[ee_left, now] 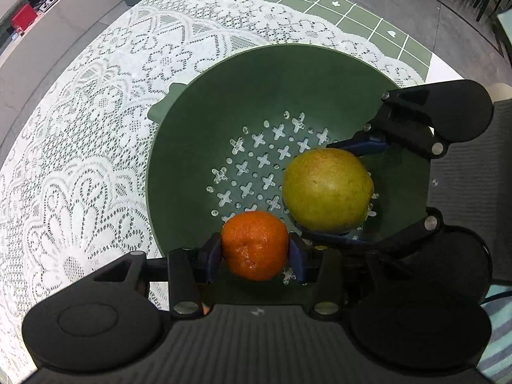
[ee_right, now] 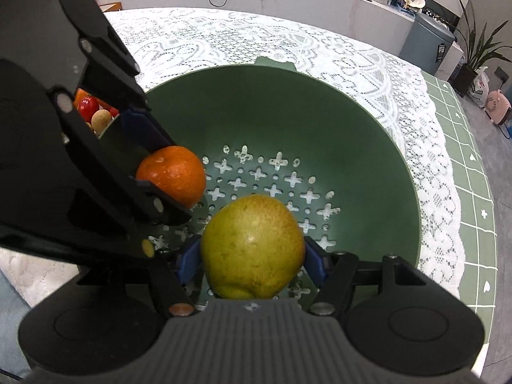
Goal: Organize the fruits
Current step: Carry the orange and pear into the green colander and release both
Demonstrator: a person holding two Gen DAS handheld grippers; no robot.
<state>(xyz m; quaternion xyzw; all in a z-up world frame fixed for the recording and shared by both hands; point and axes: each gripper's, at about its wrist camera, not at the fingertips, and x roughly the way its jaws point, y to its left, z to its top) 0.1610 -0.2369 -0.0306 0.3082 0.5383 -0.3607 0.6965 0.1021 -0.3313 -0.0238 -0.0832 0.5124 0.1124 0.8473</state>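
Two fruits are in hand, one per gripper, and both hang inside the green colander (ee_left: 198,147) that stands on the lace cloth (ee_left: 96,128). The left gripper (ee_left: 255,252) has its blue pads pressed on either side of an orange (ee_left: 254,244); the jaws are closed on it, and the fruit fills the gap. The right gripper (ee_right: 252,260) holds a yellow-green pear (ee_right: 252,243) the same way, pads against its left and right flanks, jaws set wider for the larger fruit. In the right wrist view the pear's long axis runs roughly along the fingers, blossom end nearest the camera. The relation that governs the next move is vertical: each fruit lies directly over the perforated floor of the colander, the orange to the left of the pear, the two near one another but apart in both views. Whether either fruit already touches the floor cannot be told; the cross-shaped holes show close beneath both. Judgement: release is the step in hand, and neither gripper needs to travel sideways first. Risk noted: the floor is dished, so both fruits may roll to the middle and knock together, or against the other gripper's fingers. More fruit shows beyond the left gripper in the right wrist view, at far left, outside the colander.
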